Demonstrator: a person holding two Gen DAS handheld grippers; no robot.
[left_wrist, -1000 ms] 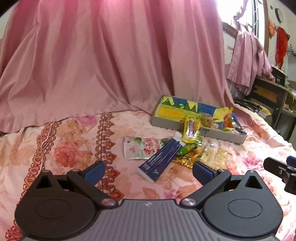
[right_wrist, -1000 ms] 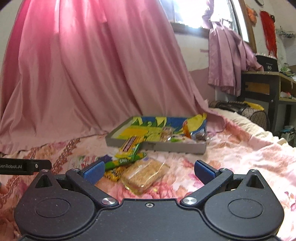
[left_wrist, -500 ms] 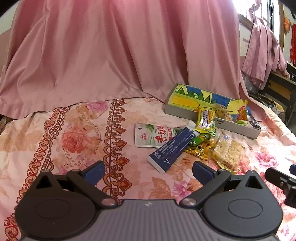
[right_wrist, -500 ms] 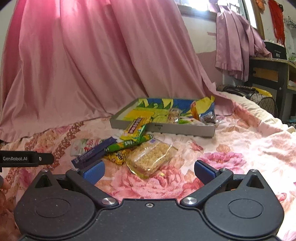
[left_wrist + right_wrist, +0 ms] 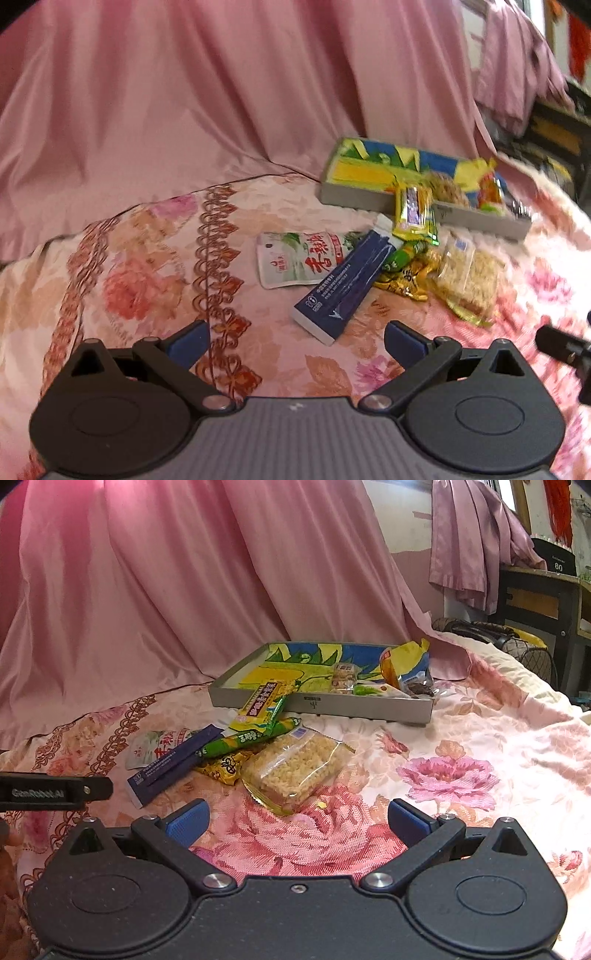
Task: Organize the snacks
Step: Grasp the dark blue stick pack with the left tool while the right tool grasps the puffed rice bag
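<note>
A pile of snacks lies on the flowered bedspread: a dark blue box (image 5: 343,282) (image 5: 175,764), a white pouch (image 5: 295,260), a yellow bar (image 5: 413,212) (image 5: 260,703) leaning on the tray's edge, a green stick (image 5: 247,738), a gold packet (image 5: 221,768) and a clear pack of rice cakes (image 5: 295,770) (image 5: 469,277). A grey tray (image 5: 325,703) (image 5: 354,194) behind them holds several snacks. My left gripper (image 5: 295,341) is open and empty, short of the blue box. My right gripper (image 5: 297,821) is open and empty, just short of the rice cakes.
A pink curtain (image 5: 184,590) hangs close behind the tray. A dark desk (image 5: 539,598) and a wire basket (image 5: 532,657) stand at the right past the bed's edge. Each gripper's side shows at the other view's edge.
Both grippers have tilted down and moved closer to the snack pile. The snacks have not moved. Both stay open.
</note>
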